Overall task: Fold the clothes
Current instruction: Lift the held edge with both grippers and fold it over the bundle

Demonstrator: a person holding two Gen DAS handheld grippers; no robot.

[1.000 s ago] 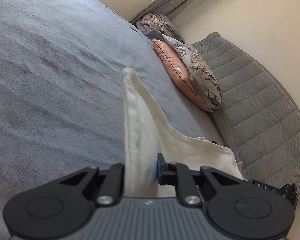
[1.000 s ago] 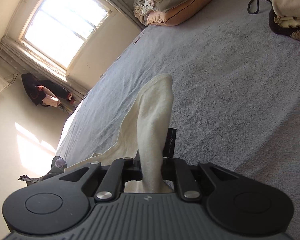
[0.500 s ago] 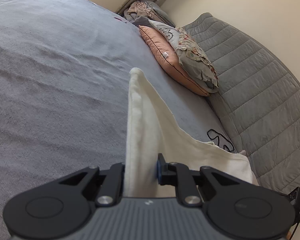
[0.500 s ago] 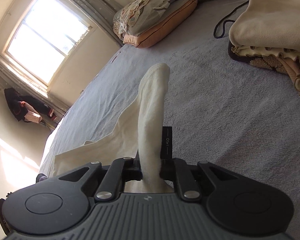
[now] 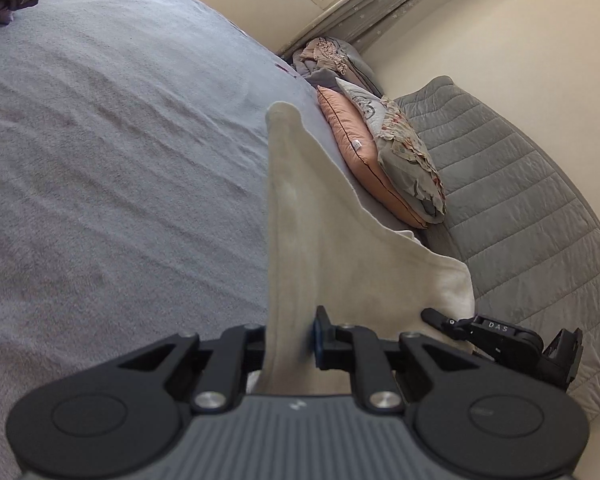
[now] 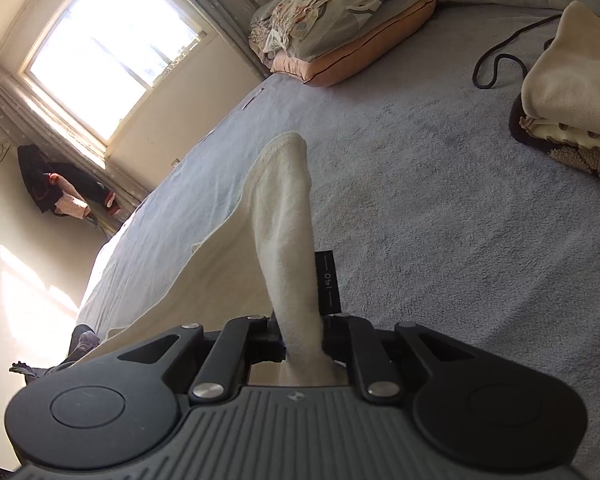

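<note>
My left gripper (image 5: 290,340): jaws pinched tight on cream cloth (image 5: 300,248), cloth sticks up between jaws. Gripper held level, a bit above bed, pointing forward. My right gripper (image 6: 302,338): jaws also pinched tight on same cloth, another corner poking up between them. In left view I see right gripper off to right side, near, about same height. Both grippers apart, cloth hanging between them. No hands in view.

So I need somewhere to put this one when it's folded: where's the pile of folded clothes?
In the right wrist view, the pile of folded clothes lies on the grey bedspread at the far right, beside a looped black cord.
</note>
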